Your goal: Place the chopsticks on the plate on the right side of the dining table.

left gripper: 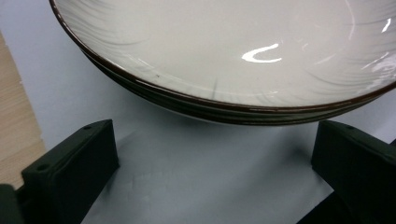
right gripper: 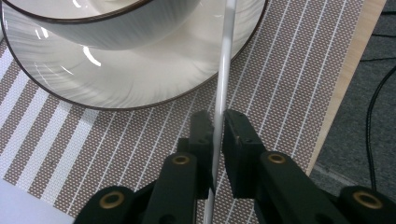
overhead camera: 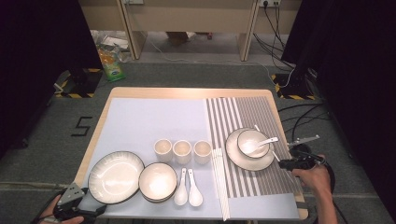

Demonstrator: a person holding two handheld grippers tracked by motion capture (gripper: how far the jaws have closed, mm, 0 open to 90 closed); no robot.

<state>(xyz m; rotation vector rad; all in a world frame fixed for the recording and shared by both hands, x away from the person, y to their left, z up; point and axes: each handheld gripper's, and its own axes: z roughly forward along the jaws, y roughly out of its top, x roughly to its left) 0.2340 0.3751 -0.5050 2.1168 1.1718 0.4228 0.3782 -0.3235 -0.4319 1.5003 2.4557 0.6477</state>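
Observation:
In the right gripper view my right gripper (right gripper: 217,116) is shut on a thin white chopstick (right gripper: 225,65), which runs ahead over the rim of a white plate (right gripper: 140,79) that bears a bowl (right gripper: 107,28). From above, that gripper (overhead camera: 286,163) sits at the table's right edge beside the plate (overhead camera: 233,156), the bowl (overhead camera: 254,140) and the spoon (overhead camera: 266,140) in it. My left gripper (overhead camera: 95,210) stands open at the near left corner. Its jaws are wide apart just short of the large plate's (left gripper: 210,56) dark rim, with only mat between them (left gripper: 215,135).
Three cups (overhead camera: 182,150) stand in a row mid-table. In front of them are stacked bowls (overhead camera: 158,181), two white spoons (overhead camera: 187,186) and a bundle of white chopsticks (overhead camera: 220,182). A striped mat (overhead camera: 247,112) covers the right part and a pale blue mat (overhead camera: 149,116) the left.

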